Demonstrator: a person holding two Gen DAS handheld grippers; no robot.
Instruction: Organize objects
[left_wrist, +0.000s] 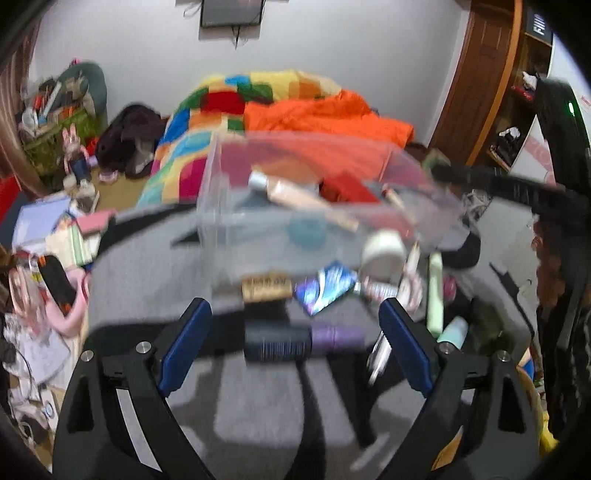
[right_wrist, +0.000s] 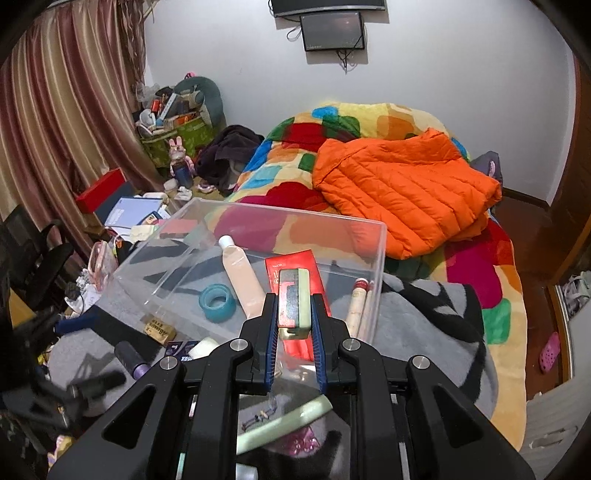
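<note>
Clamping green bar (right_wrist: 293, 299) lengthwise, right gripper (right_wrist: 293, 325) over bin (right_wrist: 380, 258).

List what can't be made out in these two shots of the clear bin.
- Left wrist view: motion blur smears the clear bin and the labels of the items in front of it.
- Right wrist view: the right tongs cover the sides of the red-and-green block; its lettering is unreadable.
- Right wrist view: the tongs hide the red box's lower half.
</note>
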